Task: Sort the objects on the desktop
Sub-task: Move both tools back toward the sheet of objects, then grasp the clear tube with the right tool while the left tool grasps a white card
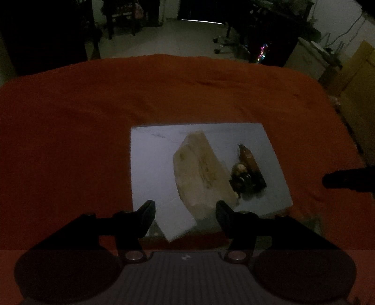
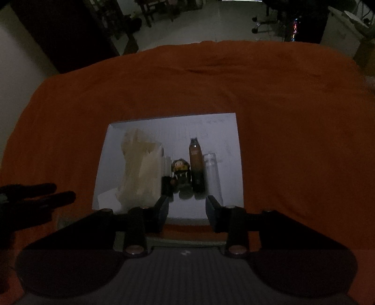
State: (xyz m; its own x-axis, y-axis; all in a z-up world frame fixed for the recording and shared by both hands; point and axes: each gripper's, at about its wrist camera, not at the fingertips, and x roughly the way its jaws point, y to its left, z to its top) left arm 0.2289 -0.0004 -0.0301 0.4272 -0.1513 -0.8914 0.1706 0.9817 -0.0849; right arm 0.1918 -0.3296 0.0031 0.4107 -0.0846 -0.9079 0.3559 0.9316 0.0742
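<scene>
Two grippers are hanging over a tabletop that is wearing an orange cloth [image 2: 281, 117], and the room is quite dark. In the left wrist view, the left gripper [image 1: 185, 217] is sitting lowest in the picture with its jaws standing partly apart and nothing between them. Just past its tips, a white sheet [image 1: 150, 164] is lying flat on the cloth, and its near corner is poking out between the two jaws. In the right wrist view, the right gripper [image 2: 187, 212] is showing its jaws a bit closer together, and they are holding nothing too. The things to sort are all resting on the sheet. A pale crinkly bag [image 2: 140, 171] is lying on the left side. Next to it, a small toy figure [image 2: 180, 173] with a round face is standing, with a little dark block [image 2: 166, 185] just beside it. A brown bottle [image 2: 196, 164] is lying right of the toy, and a clear tube [image 2: 212, 173] is lying close against the bottle. Each gripper is peeking into the side of the other's picture as a dark shape. Farther back, the cloth is reaching to the far edge of the tabletop. Beyond that, a pale floor [image 1: 187, 40] is showing, with dark furniture and the wheeled legs of a chair [image 2: 260, 22] on it.
</scene>
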